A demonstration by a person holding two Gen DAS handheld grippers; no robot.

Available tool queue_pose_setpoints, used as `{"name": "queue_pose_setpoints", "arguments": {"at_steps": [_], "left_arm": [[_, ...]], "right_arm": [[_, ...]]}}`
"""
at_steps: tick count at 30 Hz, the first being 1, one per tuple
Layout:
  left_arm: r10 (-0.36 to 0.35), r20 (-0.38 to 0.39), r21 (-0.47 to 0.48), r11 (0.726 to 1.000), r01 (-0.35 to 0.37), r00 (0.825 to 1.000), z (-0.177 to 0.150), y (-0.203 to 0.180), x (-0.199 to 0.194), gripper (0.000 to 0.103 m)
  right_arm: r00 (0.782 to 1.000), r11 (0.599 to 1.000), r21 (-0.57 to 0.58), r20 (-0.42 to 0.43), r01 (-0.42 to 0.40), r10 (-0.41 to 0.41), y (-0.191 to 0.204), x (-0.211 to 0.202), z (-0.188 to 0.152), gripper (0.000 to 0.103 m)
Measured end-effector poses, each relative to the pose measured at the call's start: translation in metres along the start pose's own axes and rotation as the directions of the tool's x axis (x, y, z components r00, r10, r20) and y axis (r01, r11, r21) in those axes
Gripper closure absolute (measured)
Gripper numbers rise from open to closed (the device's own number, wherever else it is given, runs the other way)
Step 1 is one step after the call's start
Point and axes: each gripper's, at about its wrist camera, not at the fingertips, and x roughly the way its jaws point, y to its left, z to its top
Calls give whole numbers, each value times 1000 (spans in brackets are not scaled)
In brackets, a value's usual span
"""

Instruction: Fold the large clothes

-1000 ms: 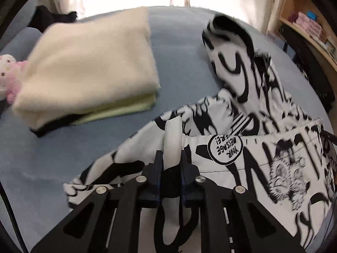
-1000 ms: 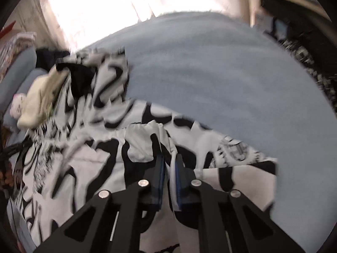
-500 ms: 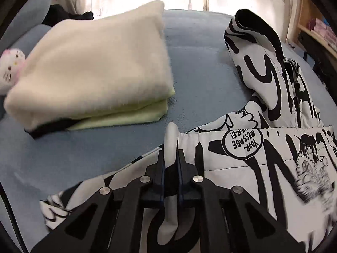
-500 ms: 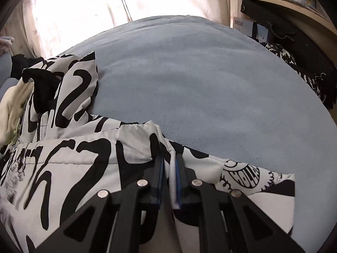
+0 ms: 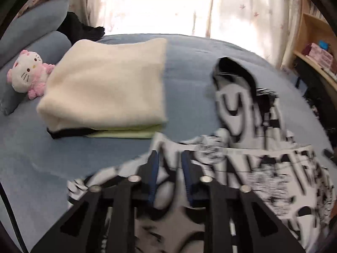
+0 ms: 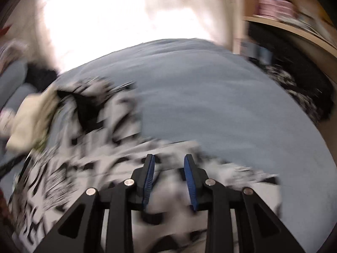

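The left claw [image 5: 169, 164] hangs over the near edge of the black-and-white printed jacket [image 5: 263, 168], its blue pads [image 5: 152, 177] standing apart. The cloth lies blurred beneath and between them, and neither pad presses on it. The jacket is spread flat on the blue bed [image 5: 189, 73], filling the left wrist view from 3 o'clock round to 6, with its hood reaching up toward 1 o'clock.

At 10 o'clock in that view a folded cream fleece [image 5: 105, 88] sits on the bed on top of a pale green layer, apart from the jacket. Just beside it at 9 o'clock is a pink and white plush toy [image 5: 27, 73] resting against a blue pillow [image 5: 38, 27]. A wooden shelf [image 5: 316, 48] stands at 2 o'clock, and bright curtains [image 5: 242, 10] hang at 12.

The right claw [image 6: 169, 164] has just been opening. Its pads stand apart above the jacket's [image 6: 63, 179] other edge, with the cloth loose below them and nothing pinched. In this heavily blurred view the jacket runs from 6 o'clock to 9, and bare bed [image 6: 210, 94] spreads from 12 to 3.
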Motion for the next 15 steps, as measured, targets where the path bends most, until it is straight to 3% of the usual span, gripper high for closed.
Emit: {"name": "queue_pose_setpoints", "arguments": {"at_steps": [2,4,7,9,10,11,12,13,15], "left_arm": [[-41,-11,-13,999,41,999,-7,-22,-1,94],[-35,3,19,999,35,999,-17,-42,1,94],[20,-26,84,996,-18,999,-29,-62,20,93],[59,-59,82,995,-54,996,-32,-55,37,93],[69,-83,59,996,-64,994,-31,-44,47,93],[56,-76,31,998,-54,995,-28,-34,52,94],[72,-65,15,997,-71,995,-24,-22,53,94],[113,-63,8,994,-112,992,-21,-10,55,93],[116,-82,-19,993,-118,990,-18,15,63,94]], "right_arm": [[996,995,-51,-30,-87,86,41,6,-7,74],[987,983,-92,-54,-156,152,74,15,-16,74],[983,973,-164,-117,-160,142,107,45,-29,74],[987,980,-155,-119,-123,105,96,63,-29,78],[988,984,-131,-112,-122,107,80,66,-27,96],[985,986,-97,-113,-140,128,65,68,-24,103],[981,986,-48,-117,-161,155,44,71,-19,103],[987,992,-16,-98,-128,126,21,69,-15,103],[998,1000,7,-70,9,-9,-18,67,-11,103]]}}
